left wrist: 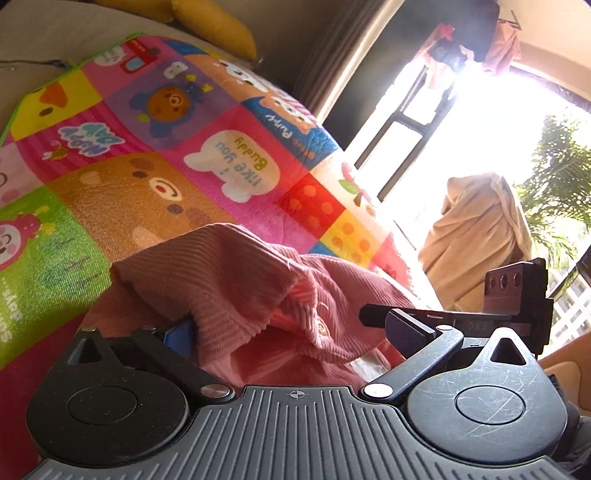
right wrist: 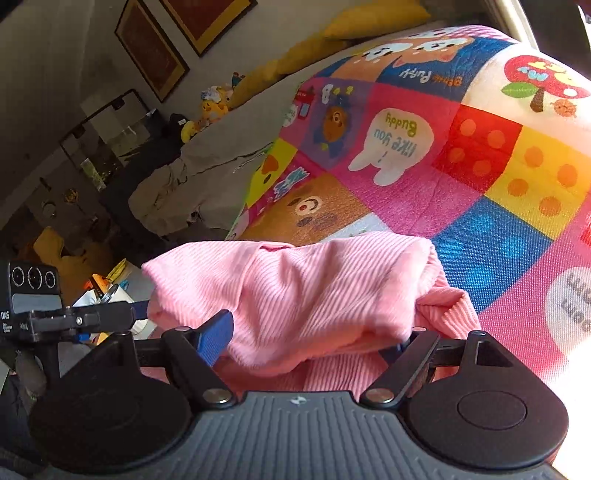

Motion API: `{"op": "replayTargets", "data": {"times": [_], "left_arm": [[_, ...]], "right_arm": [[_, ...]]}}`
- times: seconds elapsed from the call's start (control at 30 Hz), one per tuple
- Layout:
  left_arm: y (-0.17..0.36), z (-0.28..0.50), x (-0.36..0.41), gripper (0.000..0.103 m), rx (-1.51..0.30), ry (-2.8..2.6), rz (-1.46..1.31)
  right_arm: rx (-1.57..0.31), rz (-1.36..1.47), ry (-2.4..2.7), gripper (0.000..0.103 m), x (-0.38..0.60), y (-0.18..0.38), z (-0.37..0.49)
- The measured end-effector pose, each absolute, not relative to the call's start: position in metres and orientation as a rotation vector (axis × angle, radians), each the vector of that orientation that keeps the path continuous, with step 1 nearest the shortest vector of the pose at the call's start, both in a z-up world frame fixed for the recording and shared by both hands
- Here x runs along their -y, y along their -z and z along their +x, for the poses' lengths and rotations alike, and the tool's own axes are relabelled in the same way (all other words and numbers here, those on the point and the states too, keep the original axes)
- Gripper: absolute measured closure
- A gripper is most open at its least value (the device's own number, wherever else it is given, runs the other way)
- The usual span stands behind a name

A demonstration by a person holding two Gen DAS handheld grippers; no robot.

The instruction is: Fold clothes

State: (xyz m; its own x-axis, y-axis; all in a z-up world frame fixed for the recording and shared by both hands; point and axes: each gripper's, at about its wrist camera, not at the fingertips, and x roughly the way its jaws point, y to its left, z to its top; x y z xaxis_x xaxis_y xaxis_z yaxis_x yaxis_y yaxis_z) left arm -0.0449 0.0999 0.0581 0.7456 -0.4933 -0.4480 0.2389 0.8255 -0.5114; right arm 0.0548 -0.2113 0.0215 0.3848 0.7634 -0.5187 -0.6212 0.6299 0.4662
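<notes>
- Left tongs stand with fingers spread wide, pink ribbed garment bunched loosely between them.
- Right tongs are likewise spread, the same pink ribbed garment heaped across the gap.
- Garment lies on the patchwork cartoon blanket, at its near edge.
- Beyond the blanket, yellow pillows.
</notes>
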Motion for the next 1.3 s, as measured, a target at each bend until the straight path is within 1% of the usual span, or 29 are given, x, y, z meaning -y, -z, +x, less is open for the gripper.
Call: {"op": "replayTargets", "data": {"times": [0.1, 0.17, 0.27, 0.33, 0.4, 0.53, 0.6, 0.67, 0.77, 0.8, 0.97, 1.13, 1.17, 1.3], "left_arm": [[-0.074, -0.072, -0.104, 0.0, -0.549, 0.42, -0.378], [-0.076, -0.084, -0.102, 0.0, -0.544, 0.339, -0.291], [-0.07, -0.087, -0.092, 0.0, -0.574, 0.193, -0.155], [-0.063, -0.083, -0.083, 0.0, -0.599, 0.124, -0.079], [-0.057, -0.076, -0.069, 0.0, -0.612, 0.082, 0.013], [-0.043, -0.061, -0.043, 0.0, -0.602, 0.009, 0.249], [-0.035, -0.047, -0.039, 0.0, -0.609, -0.045, 0.316], [-0.034, -0.035, -0.042, 0.0, -0.603, -0.096, 0.326], [-0.041, -0.026, -0.051, 0.0, -0.559, -0.149, 0.304], [-0.044, -0.024, -0.054, 0.0, -0.542, -0.162, 0.296], [-0.045, -0.013, -0.059, 0.0, -0.513, -0.168, 0.282], [-0.05, -0.014, -0.062, 0.0, -0.458, -0.14, 0.251], [-0.053, -0.015, -0.063, 0.0, -0.447, -0.116, 0.238], [-0.057, -0.022, -0.056, 0.0, -0.426, -0.055, 0.266]], "right_arm": [[-0.694, 0.105, -0.942, 0.02, 0.212, -0.036, 0.02], [-0.61, -0.053, -0.847, 0.016, 0.208, -0.04, -0.001], [-0.468, -0.348, -0.666, 0.015, 0.188, -0.037, -0.029], [-0.432, -0.438, -0.637, 0.015, 0.174, -0.031, -0.034], [-0.437, -0.467, -0.656, 0.014, 0.161, -0.025, -0.033], [-0.416, -0.605, -0.645, 0.01, 0.13, -0.002, -0.031], [-0.366, -0.722, -0.585, 0.01, 0.115, 0.012, -0.029], [-0.307, -0.786, -0.525, 0.01, 0.108, 0.018, -0.027], [-0.24, -0.744, -0.428, 0.009, 0.116, 0.01, -0.019], [-0.225, -0.721, -0.395, 0.007, 0.119, 0.008, -0.016], [-0.225, -0.654, -0.321, 0.007, 0.127, 0.008, 0.005], [-0.154, -0.578, -0.306, 0.016, 0.137, -0.008, 0.005], [-0.149, -0.579, -0.326, 0.021, 0.138, -0.011, 0.003], [-0.142, -0.618, -0.392, 0.024, 0.141, -0.017, -0.005]]}}
